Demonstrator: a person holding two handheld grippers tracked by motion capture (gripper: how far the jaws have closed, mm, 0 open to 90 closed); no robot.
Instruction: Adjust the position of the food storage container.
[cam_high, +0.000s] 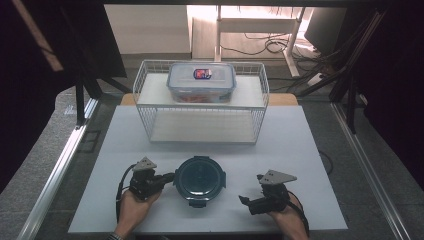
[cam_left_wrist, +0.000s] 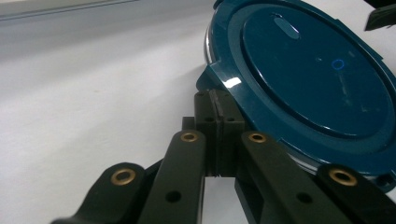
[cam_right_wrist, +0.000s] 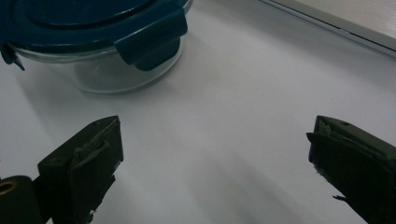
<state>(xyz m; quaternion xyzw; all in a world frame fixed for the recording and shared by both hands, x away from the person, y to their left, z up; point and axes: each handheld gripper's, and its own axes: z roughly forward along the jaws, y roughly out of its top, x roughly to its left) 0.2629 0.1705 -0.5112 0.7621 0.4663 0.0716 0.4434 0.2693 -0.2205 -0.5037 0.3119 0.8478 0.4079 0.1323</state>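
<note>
High view shows the left gripper (cam_high: 169, 178), jaws clenched, tips at the left latch of the round glass container (cam_high: 200, 180) near the tabletop's (cam_high: 300, 150) front edge. Glass with a snap-on blue lid (cam_left_wrist: 303, 79) probably handles heavy, rigid, slick and breakable; the latch tabs offer purchase. It looks empty. The right gripper (cam_high: 245, 202) waits released. Beyond, a wire basket (cam_high: 150, 85) holds a lidded box (cam_high: 201, 82) with something reddish inside.

High cam sat above my side, looked fwd and down over the table (cam_high: 300, 150). Left gripper cam rode low, v. close to the round container (cam_left_wrist: 308, 79). Right gripper cam, also low, faced it from farther off; all three shared it.
</note>
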